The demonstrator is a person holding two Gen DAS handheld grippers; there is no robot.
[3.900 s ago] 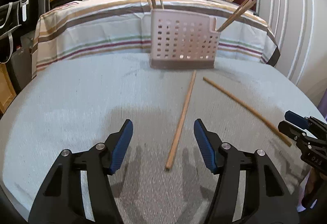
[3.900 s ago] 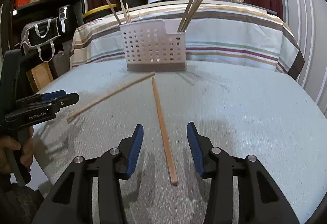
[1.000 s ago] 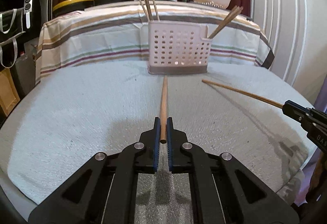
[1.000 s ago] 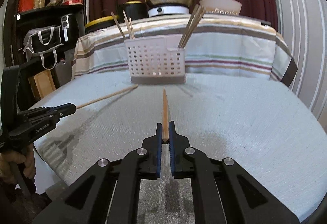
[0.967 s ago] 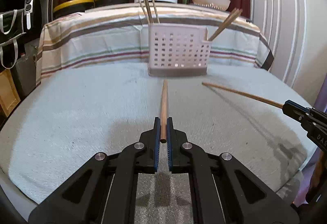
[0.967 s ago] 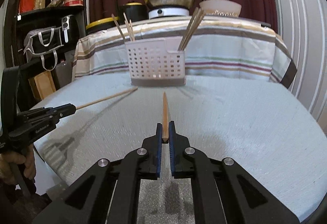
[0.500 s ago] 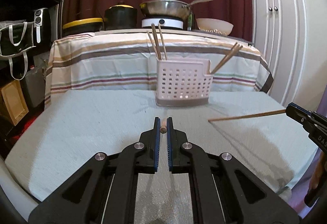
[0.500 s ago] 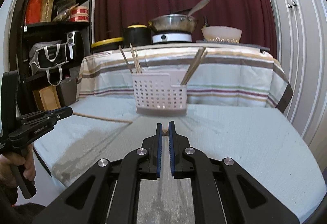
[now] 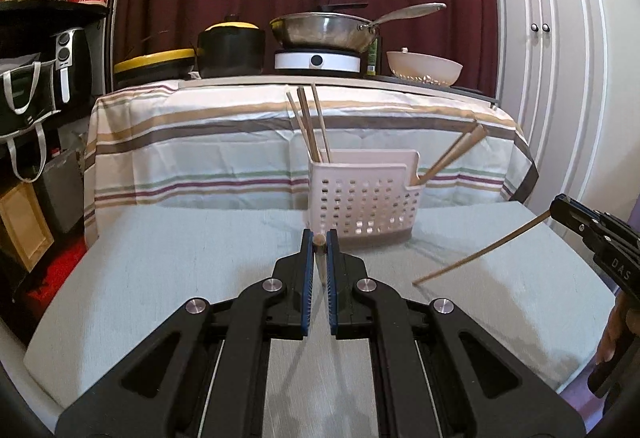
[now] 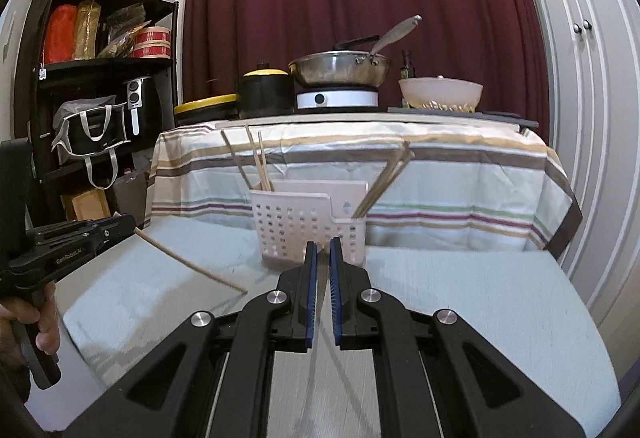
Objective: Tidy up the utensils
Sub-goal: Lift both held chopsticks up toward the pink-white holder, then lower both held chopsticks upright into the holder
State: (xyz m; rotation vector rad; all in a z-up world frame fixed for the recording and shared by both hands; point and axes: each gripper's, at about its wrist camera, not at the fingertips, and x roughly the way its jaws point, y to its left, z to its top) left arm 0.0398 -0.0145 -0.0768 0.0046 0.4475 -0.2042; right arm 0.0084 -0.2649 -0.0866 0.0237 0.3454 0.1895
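The left gripper (image 9: 320, 240) has its jaws clenched on a chopstick (image 9: 319, 238), seen end-on, above the bench (image 9: 160, 278). The right gripper (image 10: 324, 250) likewise grasps its chopstick (image 9: 480, 256), which slants down toward the bench. Both point toward the white holder (image 9: 362, 198), where five more chopsticks stand.

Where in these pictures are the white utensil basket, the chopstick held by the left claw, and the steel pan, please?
white utensil basket (image 9: 362, 200): left wrist view, perforated front wall.
chopstick in the left claw (image 10: 192, 264): right wrist view, mid-shaft.
steel pan (image 9: 322, 32): left wrist view, bowl side.
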